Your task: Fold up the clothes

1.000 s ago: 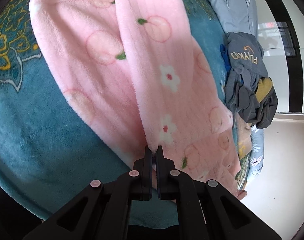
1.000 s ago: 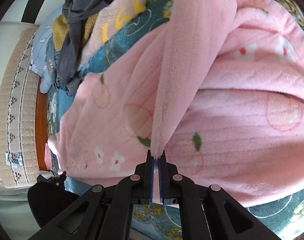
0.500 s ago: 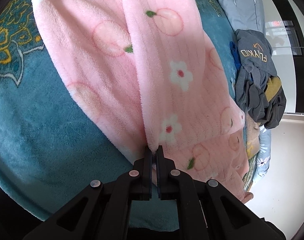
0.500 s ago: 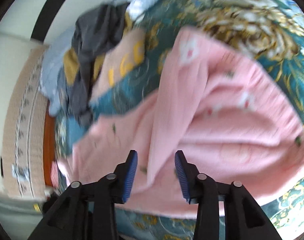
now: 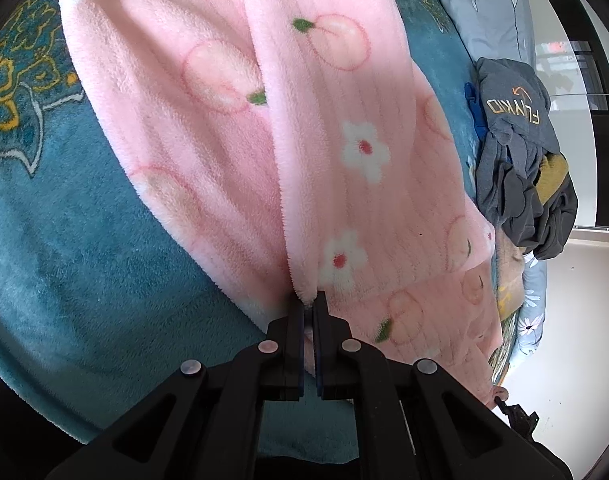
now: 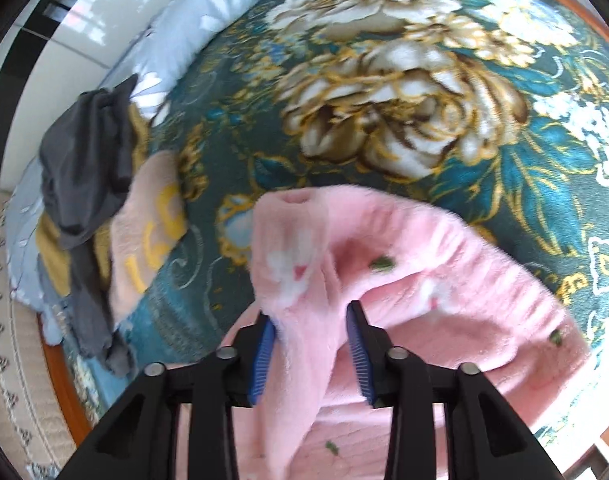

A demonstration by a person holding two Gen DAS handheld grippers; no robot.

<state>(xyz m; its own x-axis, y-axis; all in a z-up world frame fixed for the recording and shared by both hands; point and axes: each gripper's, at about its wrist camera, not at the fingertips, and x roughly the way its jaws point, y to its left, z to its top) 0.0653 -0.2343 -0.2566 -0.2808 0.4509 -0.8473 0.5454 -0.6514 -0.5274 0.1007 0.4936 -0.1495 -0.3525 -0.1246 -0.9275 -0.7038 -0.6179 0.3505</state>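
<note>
Left gripper (image 5: pixel 309 300): jaws pinched on a folded edge of the pink fleece garment (image 5: pixel 344 152). Right gripper (image 6: pixel 314 320): jaws spread wide, pink fleece draped loose between them. Garment spread across the teal floral blanket (image 5: pixel 64 248). Near the blanket's far edge, a heap of grey clothes (image 5: pixel 520 152).

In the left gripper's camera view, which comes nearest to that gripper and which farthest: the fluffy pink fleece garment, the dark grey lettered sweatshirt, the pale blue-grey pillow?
1. Fluffy pink fleece garment, pinched by the left gripper.
2. Dark grey lettered sweatshirt, right.
3. Pale blue-grey pillow, upper right.
</note>
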